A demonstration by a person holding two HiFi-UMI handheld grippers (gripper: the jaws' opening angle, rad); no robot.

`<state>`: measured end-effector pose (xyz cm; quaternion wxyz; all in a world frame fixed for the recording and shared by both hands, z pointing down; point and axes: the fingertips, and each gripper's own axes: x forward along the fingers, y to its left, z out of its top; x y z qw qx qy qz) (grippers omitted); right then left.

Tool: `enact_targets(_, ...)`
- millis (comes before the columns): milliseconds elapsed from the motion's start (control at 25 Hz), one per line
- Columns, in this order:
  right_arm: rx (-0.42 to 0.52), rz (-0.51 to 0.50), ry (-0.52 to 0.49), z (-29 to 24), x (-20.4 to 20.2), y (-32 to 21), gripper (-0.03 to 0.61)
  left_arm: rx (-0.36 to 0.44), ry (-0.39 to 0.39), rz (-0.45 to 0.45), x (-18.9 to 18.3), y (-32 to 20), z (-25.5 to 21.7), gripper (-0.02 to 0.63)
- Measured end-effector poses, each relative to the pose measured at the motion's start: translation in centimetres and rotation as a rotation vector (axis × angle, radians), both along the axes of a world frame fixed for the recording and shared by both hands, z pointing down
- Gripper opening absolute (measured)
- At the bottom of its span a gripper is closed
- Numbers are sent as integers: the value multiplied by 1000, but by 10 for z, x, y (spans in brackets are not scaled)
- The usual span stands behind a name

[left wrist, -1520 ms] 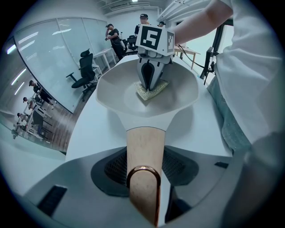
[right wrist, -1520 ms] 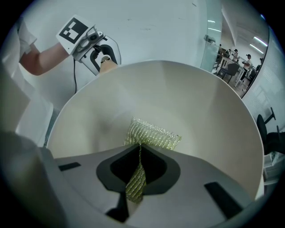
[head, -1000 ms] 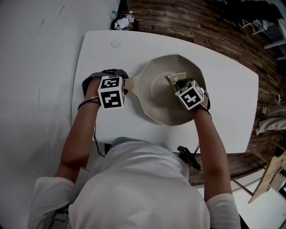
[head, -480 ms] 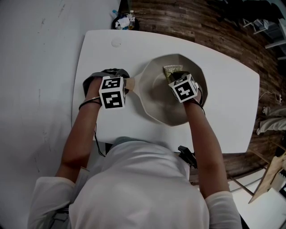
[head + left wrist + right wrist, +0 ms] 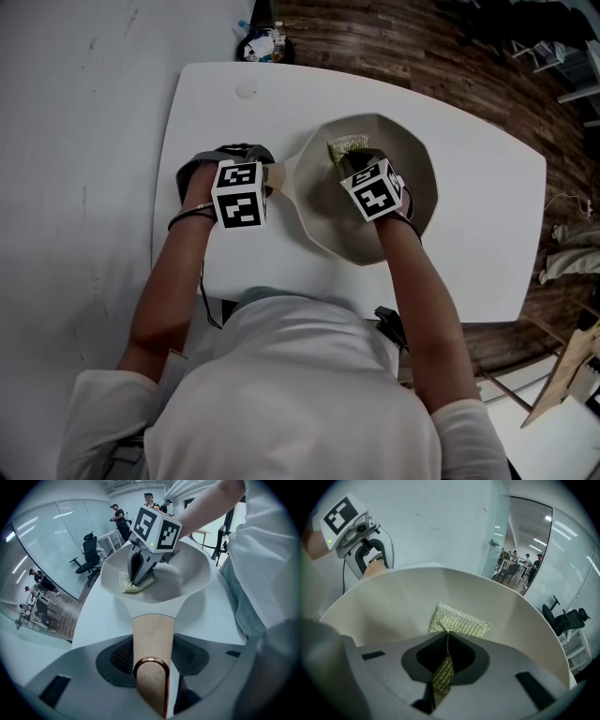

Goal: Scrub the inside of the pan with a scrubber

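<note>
Inside pan (image 5: 417, 173), right gripper (image 5: 443, 667) pinches scrubber (image 5: 461, 620) by its edge — it may slip out; left gripper (image 5: 151, 667) clamps handle (image 5: 153, 634) — pan may twist.

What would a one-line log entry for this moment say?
left gripper: shut on handle | right gripper: shut on scrubber, pressed on inside of pan | pan: on table

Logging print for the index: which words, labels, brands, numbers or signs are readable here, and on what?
None can be read.
Left cube, right cube: black-and-white square patterns only, no letters.
Clutter on the floor: labels too small to read.
</note>
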<state>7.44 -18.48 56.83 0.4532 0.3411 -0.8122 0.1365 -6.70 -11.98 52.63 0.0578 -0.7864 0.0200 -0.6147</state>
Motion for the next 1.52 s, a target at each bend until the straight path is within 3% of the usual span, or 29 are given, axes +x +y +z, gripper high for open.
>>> enact_targets(400, 2, -107, -49, -1, -31, 17, 26, 0, -12, 0, 0, 0, 0, 209)
enact_targets(600, -41, -157, -78, 0, -41, 31, 26, 1, -14, -1, 0, 0, 0, 210)
enact_targets(1120, -294, -224, -171, 3, -51, 83, 26, -10, -24, -41, -1, 1, 0, 210)
enact_targets(1520, -494, -293, -144, 6, -35, 124, 26, -35, -37, -61, -1, 3, 1, 209)
